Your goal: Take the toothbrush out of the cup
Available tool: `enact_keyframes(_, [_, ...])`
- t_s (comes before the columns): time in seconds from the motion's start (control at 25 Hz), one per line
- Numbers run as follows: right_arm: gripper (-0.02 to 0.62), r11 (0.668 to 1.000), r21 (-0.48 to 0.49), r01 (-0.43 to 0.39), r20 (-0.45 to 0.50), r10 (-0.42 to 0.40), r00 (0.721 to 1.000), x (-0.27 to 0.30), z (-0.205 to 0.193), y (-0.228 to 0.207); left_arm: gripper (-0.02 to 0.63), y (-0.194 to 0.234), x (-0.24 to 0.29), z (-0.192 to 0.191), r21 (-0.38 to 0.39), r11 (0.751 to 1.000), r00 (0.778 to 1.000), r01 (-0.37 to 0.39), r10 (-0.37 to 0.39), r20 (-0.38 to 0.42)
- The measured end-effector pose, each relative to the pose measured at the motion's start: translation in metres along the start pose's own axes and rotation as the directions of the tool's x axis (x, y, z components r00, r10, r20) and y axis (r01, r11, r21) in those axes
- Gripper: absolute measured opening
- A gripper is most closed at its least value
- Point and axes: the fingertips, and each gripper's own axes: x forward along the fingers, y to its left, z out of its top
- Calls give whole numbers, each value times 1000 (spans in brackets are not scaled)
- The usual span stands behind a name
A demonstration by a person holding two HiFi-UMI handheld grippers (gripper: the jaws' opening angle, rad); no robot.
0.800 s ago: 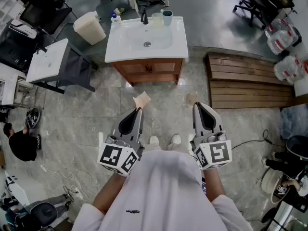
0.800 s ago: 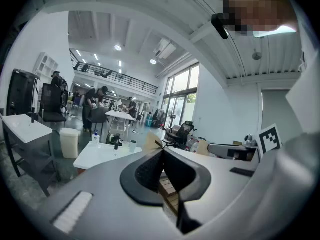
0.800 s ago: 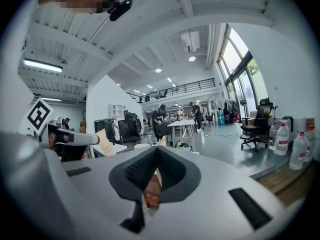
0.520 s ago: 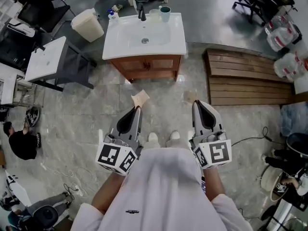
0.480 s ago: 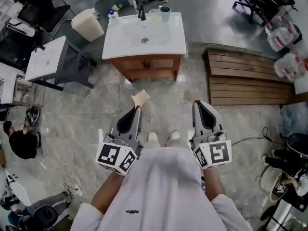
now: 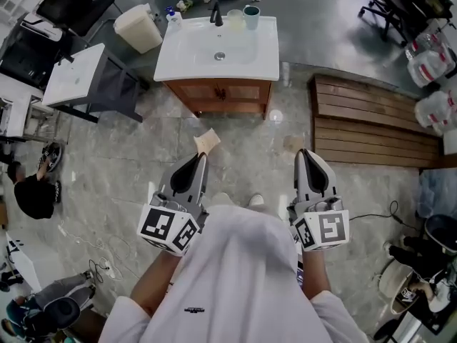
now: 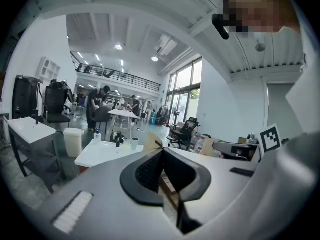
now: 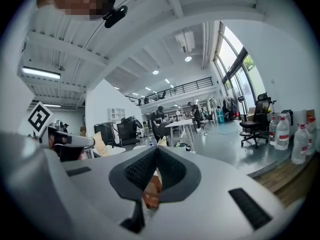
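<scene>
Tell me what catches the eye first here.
The grey left tool and right tool point forward low in the head view, jaws together and empty. Ahead stands a white sink on a wooden cabinet, with a teal cup at its back edge.

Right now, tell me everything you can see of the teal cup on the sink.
The cup is small and dark teal with a paler rim; its material is unclear from this far off. It stands upright at the back edge of the white sink top, right of the black tap. A paler cup stands close on its left; I cannot tell whether they touch. It is too small to show a toothbrush inside. Nothing holds it.
</scene>
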Motion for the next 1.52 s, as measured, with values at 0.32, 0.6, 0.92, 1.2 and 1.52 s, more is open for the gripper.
enact_keyframes(0.32, [6, 999, 3, -33, -25, 33, 999, 37, -10, -34, 5, 13, 41, -1, -13, 999, 999, -42, 42, -7])
enact_keyframes(0.6, [5, 999, -36, -28, -19, 27, 999, 136, -6, -52, 5, 76, 123, 13, -38, 999, 1000, -17, 18, 18])
enact_keyframes(0.92, [6, 998, -7, 54, -83, -55, 995, 301, 9, -73, 5, 190, 257, 63, -87, 994, 998, 61, -63, -22])
enact_keyframes(1.2, [6, 994, -42, 100, -82, -103, 991, 427, 40, -84, 5, 276, 345, 112, -106, 985, 989, 136, -141, -37])
enact_keyframes(1.52, [5, 993, -61, 103, -78, -108, 991, 484, 54, -105, 5, 301, 400, 128, -104, 984, 987, 148, -153, -44])
